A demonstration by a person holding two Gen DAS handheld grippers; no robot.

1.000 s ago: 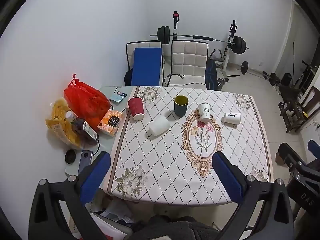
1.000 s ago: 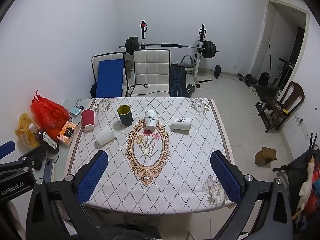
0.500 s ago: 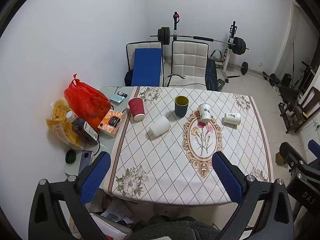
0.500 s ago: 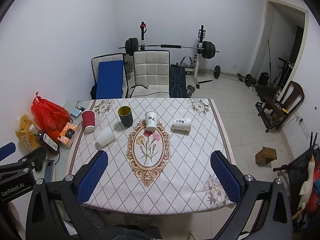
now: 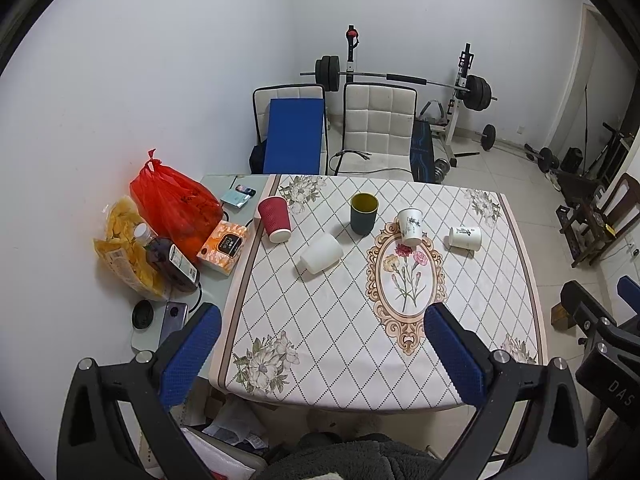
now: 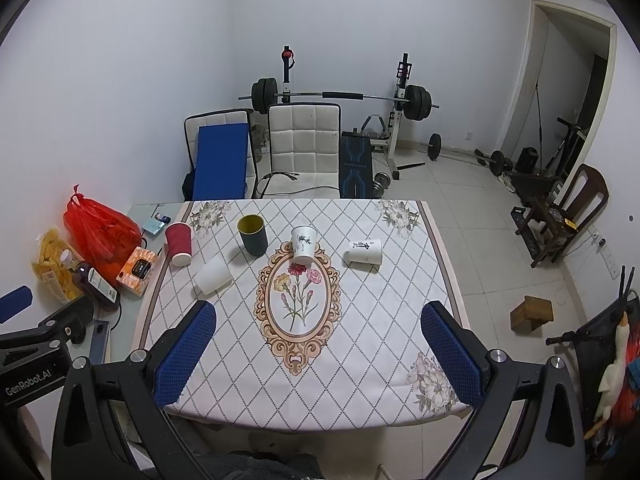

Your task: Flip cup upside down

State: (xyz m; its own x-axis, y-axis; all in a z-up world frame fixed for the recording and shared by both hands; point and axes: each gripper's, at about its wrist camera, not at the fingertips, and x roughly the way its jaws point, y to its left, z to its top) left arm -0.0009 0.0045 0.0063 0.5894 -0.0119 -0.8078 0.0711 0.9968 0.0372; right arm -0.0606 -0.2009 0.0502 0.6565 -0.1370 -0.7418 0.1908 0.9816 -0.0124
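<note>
**Five cups on the table, both grippers spread and empty**

The left gripper [image 5: 320,344] hangs above the near edge of the table [image 5: 360,360], its blue pads wide apart with nothing between them. The right gripper [image 6: 318,342] hangs likewise, fingers spread and holding nothing.

Five cups sit toward the far side of the patterned tablecloth [image 6: 360,340]. The green cup [image 5: 364,214] stands upright, mouth up. The red cup [image 5: 274,219] stands mouth down near the left border. The plain white cup [image 5: 321,253] lies on its side in front of the green one. A flower-printed cup [image 5: 411,227] stands mouth down at the top of the oval design. Another white cup [image 5: 465,237] lies on its side farther right.

A red bag [image 5: 174,204] and a tissue box [image 5: 224,246] rest beside the cloth's left edge.
</note>
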